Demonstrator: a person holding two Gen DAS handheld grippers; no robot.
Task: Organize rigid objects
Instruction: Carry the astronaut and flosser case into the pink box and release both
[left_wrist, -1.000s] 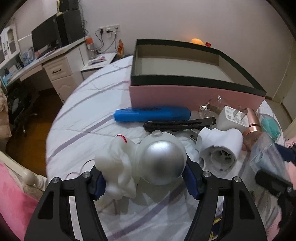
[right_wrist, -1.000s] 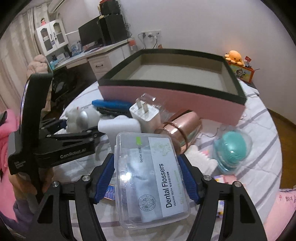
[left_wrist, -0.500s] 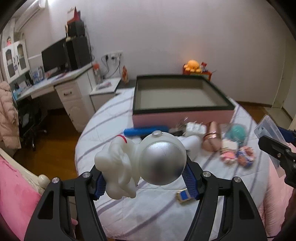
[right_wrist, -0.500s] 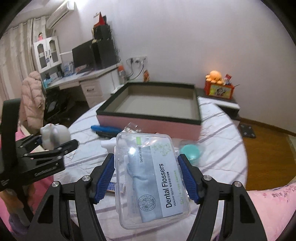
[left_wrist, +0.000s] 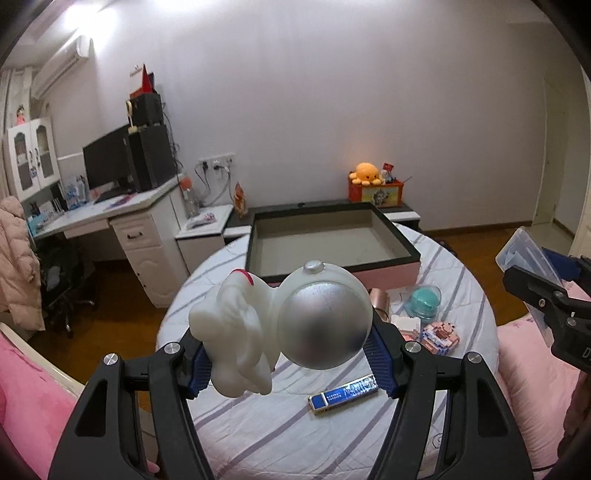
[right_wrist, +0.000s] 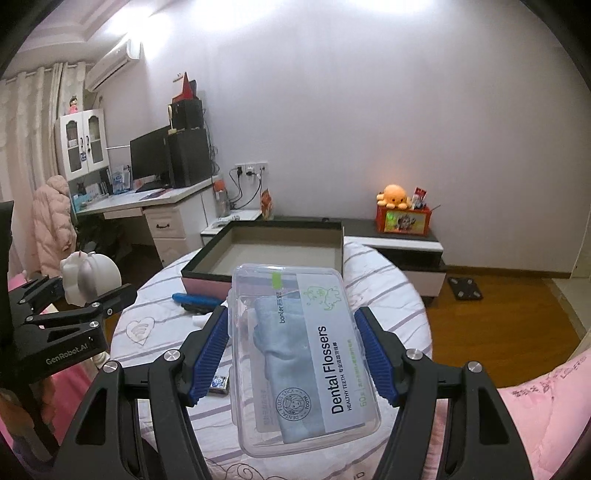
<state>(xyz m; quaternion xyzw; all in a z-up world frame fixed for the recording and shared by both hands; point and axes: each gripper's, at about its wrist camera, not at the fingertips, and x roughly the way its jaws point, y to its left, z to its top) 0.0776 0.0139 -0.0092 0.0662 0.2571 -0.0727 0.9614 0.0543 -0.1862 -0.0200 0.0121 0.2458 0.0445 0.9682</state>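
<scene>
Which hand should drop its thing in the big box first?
Probably right. The right gripper holds the floss box lined up with the tray; the left gripper's astronaut toy sits off to one side.

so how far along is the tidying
Nothing is packed yet: the box looks empty. In hand: the left claw grips a white figure, the right claw a floss case. Left on the table: teal case, blue bar, small blocks.

- One white astronaut figure (left_wrist: 280, 328) with a silver visor.
- One clear box of dental flossers (right_wrist: 301, 354).
- One open pink storage box (left_wrist: 325, 240) with a black rim.
- One blue marker (right_wrist: 195, 298).
- One teal round case (left_wrist: 424, 301).
- Two small brick-built toys (left_wrist: 437, 334).
- One blue foil packet (left_wrist: 343, 394).
- Two grippers: left gripper (left_wrist: 288, 365), right gripper (right_wrist: 293, 363).
</scene>
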